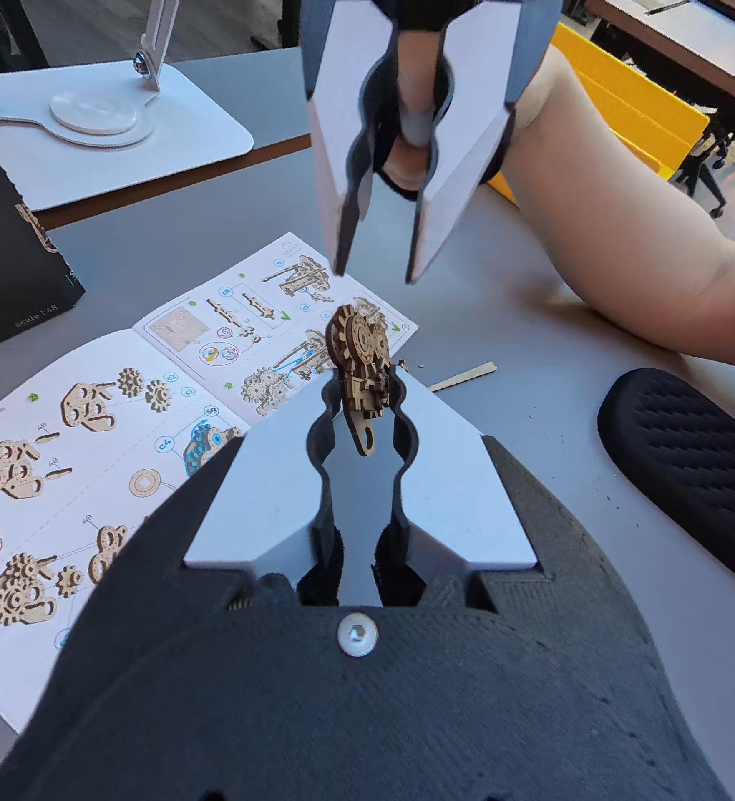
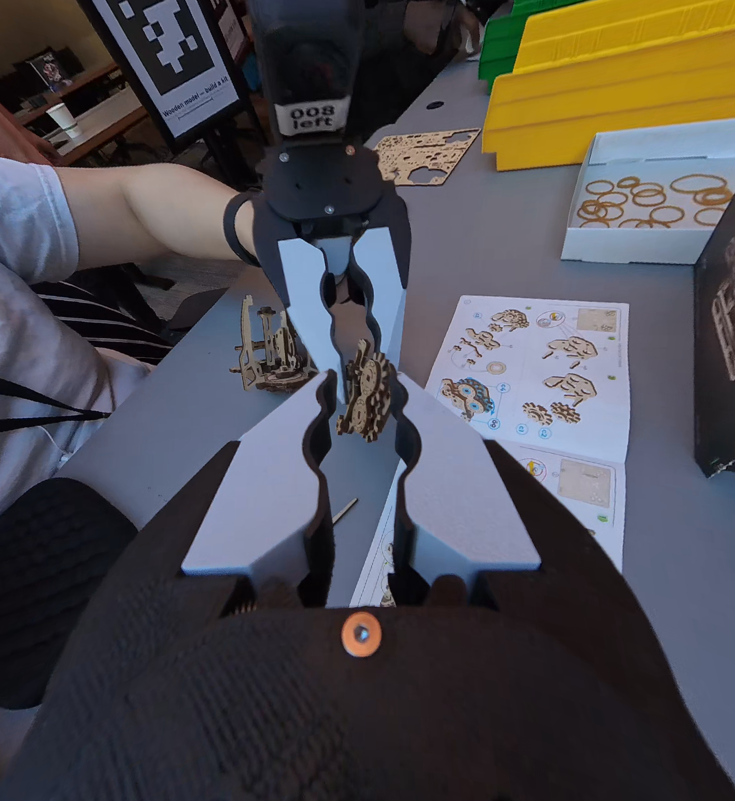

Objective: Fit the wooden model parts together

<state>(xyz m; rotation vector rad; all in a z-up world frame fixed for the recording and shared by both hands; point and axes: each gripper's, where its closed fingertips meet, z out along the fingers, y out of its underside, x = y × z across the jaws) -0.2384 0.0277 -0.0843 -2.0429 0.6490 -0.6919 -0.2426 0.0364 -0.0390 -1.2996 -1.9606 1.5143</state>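
My left gripper (image 1: pixel 368 378) is shut on a small wooden gear assembly (image 1: pixel 359 342) with stacked toothed wheels and holds it upright above the table. A tab with a hole hangs down between the jaws. My right gripper (image 1: pixel 374 273) comes in from the far side, open and empty, with its tips just short of the gears. In the right wrist view the right gripper (image 2: pixel 363 376) is open, and the gear assembly (image 2: pixel 365 409) sits in front of its tips, held from above by the left gripper (image 2: pixel 368 373). A partly built wooden frame (image 2: pixel 270 351) stands on the table behind.
An open instruction booklet (image 1: pixel 149 390) lies under the work area. A black box (image 1: pixel 6 242), a black padded rest (image 1: pixel 695 468), a thin wooden stick (image 1: pixel 465 376), a punched wooden sheet (image 2: pixel 426 156), a white box of rubber bands (image 2: pixel 643 208) and yellow bins (image 2: pixel 617 86) surround it. A person's forearm (image 1: pixel 617 260) rests at the right. About 5 cm separates my left fingertips from my right. It is some 12 cm from my left tips to the thin wooden stick (image 1: pixel 465 376).
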